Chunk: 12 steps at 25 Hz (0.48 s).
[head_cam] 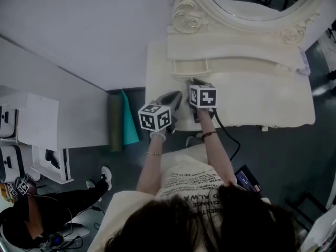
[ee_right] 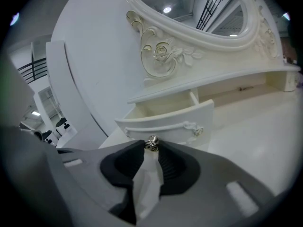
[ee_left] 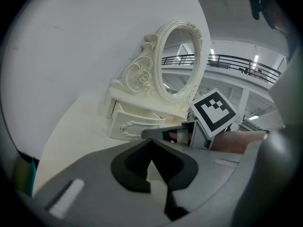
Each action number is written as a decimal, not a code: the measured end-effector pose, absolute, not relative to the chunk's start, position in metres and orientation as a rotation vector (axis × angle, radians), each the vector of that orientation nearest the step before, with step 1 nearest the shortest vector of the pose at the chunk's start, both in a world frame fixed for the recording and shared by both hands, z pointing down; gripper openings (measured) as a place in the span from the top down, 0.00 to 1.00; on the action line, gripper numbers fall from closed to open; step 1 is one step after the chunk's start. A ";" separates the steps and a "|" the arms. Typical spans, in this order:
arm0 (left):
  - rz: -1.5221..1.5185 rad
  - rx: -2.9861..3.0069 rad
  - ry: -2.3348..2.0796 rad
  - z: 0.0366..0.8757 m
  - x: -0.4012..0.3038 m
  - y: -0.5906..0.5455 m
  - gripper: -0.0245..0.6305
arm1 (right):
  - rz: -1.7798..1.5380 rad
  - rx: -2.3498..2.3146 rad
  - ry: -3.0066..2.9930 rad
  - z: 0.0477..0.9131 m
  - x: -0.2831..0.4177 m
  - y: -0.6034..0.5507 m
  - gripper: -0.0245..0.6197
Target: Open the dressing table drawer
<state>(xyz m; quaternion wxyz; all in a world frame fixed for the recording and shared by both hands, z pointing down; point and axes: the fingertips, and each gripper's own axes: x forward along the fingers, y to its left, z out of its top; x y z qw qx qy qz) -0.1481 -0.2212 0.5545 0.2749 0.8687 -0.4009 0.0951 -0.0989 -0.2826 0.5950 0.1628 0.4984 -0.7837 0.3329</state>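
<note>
- The right tongs [ee_right: 151, 148] are clamped on the small metal knob [ee_right: 151, 144], which sits right at their tips with one pad on each side.
- The left tongs [ee_left: 151, 144] hang just beside the right pair. Their tips are together with nothing between them, over the bare table top [ee_left: 85, 131], and they take no part in the pull.
- Just beyond the right tongs' tips stands the drawer [ee_right: 165, 119]. Its curved front is out of the cabinet and its inside shows. From the left tongs it lies ahead and a little to the left.
- Farther on, above the drawer, come the shelf [ee_right: 208, 86] and the carved oval mirror [ee_right: 189, 4].
- The pull looks to be in hand, with the drawer part open.
- The next move probably calls for a straight draw back along the drawer's run. It needs a firm grip, since so small a knob could slip from the pads if the tongs tilt.
</note>
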 end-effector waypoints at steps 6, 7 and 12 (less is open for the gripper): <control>0.254 2.341 -1.069 0.554 -0.148 -0.219 0.96 | 0.918 1.379 -2.291 0.591 -0.100 -0.275 0.78; 0.251 2.343 -1.067 0.553 -0.148 -0.219 0.96 | 0.911 1.368 -2.298 0.590 -0.100 -0.273 0.78; 0.217 2.351 -1.058 0.549 -0.146 -0.218 0.96 | 0.857 1.312 -2.362 0.587 -0.094 -0.261 0.78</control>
